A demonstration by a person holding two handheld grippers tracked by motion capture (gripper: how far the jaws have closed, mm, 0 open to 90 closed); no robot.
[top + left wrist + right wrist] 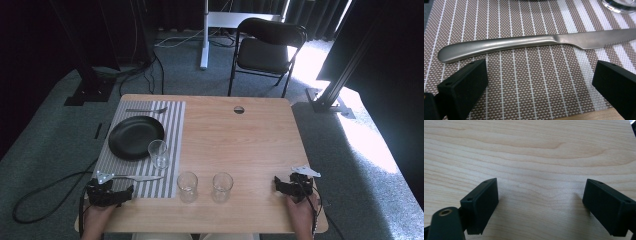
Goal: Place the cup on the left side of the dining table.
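A striped placemat (176, 127) lies on the left of the wooden table (245, 145). On it are a black plate (136, 137), a fork (146, 110) at its far edge, a clear glass (158, 153) and a steel knife (137, 177) near its front edge. My left gripper (111, 191) rests at the mat's front left corner. In the left gripper view it (540, 72) is open, and the knife (524, 43) lies crosswise just beyond its jaws. My right gripper (294, 186) sits at the front right, open (541, 187) over bare wood with nothing between its jaws.
Two empty glasses (187, 186) (222, 186) stand side by side on the wood near the front edge, right of the mat. A cable hole (239, 109) marks the table's far side. A black folding chair (265, 50) stands on the carpet beyond the table.
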